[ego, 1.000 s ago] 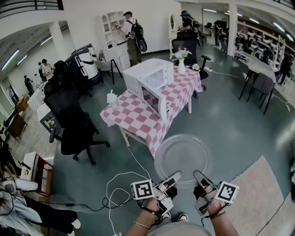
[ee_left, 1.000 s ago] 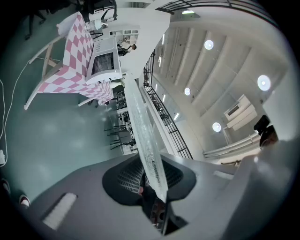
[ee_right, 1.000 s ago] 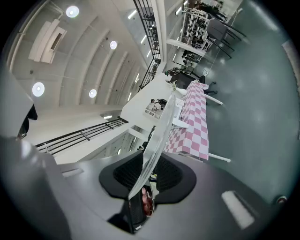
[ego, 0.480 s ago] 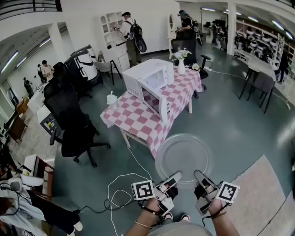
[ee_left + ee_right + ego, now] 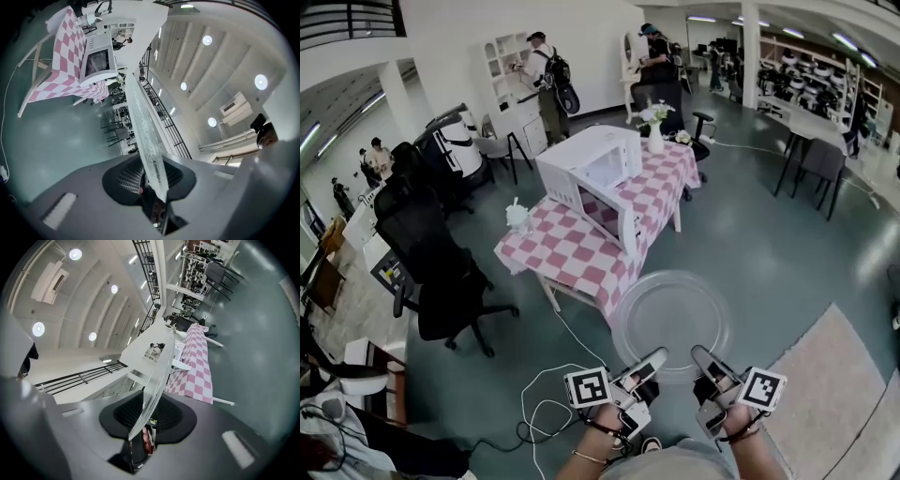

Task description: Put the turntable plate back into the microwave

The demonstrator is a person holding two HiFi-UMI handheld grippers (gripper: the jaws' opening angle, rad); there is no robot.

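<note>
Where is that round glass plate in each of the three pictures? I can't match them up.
Head view: the plate is held flat at lower centre, nearer than the table.
Left gripper view: the plate shows edge-on, a clear strip rising from bottom centre.
Right gripper view: the plate is edge-on again, leaning right from bottom centre.
Shared landmark: the pink checked table.

Clear turntable plate (image 5: 671, 323) level, apart from open microwave (image 5: 581, 159)
</note>
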